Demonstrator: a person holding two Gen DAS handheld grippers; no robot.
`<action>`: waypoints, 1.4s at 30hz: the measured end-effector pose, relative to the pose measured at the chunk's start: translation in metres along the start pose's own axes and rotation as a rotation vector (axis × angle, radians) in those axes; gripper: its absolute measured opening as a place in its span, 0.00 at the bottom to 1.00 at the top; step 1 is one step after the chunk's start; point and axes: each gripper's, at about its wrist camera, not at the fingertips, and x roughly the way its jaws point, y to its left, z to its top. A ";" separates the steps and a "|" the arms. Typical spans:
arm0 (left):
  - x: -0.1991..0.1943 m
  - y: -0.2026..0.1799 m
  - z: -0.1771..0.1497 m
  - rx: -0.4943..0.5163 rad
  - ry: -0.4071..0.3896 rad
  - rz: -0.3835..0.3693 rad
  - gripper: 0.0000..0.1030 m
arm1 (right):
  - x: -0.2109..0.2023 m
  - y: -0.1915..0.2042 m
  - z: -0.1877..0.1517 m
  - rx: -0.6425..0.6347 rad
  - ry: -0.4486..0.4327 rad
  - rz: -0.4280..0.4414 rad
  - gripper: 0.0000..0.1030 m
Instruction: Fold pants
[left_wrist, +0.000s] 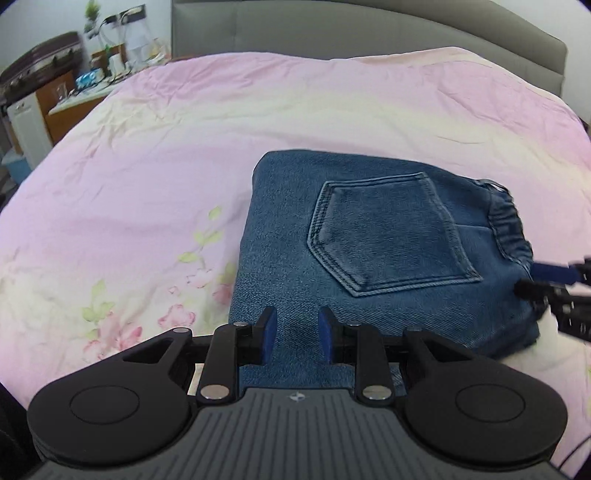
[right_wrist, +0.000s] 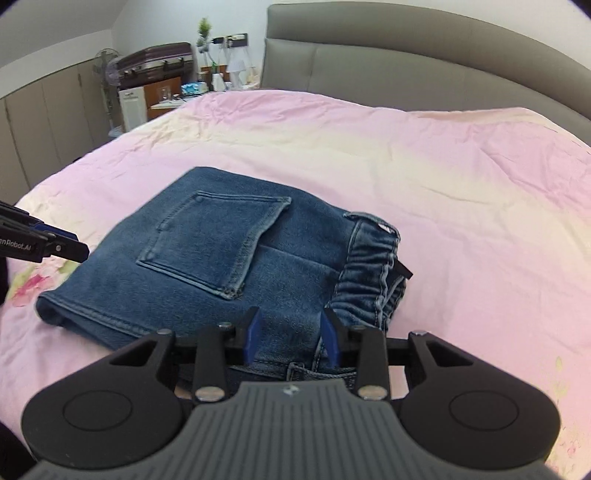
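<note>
Pants (left_wrist: 369, 236) of blue denim lie folded into a compact stack on the pink bedspread (left_wrist: 184, 147), back pocket (right_wrist: 214, 240) upward. The left gripper (left_wrist: 297, 338) hovers over their near edge, jaws part open and empty. The right gripper (right_wrist: 291, 336) stands likewise part open by the waistband (right_wrist: 373, 273), gripping nothing.
</note>
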 end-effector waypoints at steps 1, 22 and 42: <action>0.005 0.000 -0.003 -0.013 0.006 0.013 0.31 | 0.003 0.001 -0.004 0.002 0.009 -0.012 0.32; -0.095 -0.062 -0.011 0.080 -0.153 0.101 0.47 | -0.091 0.018 0.010 0.010 -0.075 0.048 0.63; -0.171 -0.113 -0.056 0.053 -0.384 0.106 0.83 | -0.228 0.044 -0.043 0.000 -0.378 -0.034 0.92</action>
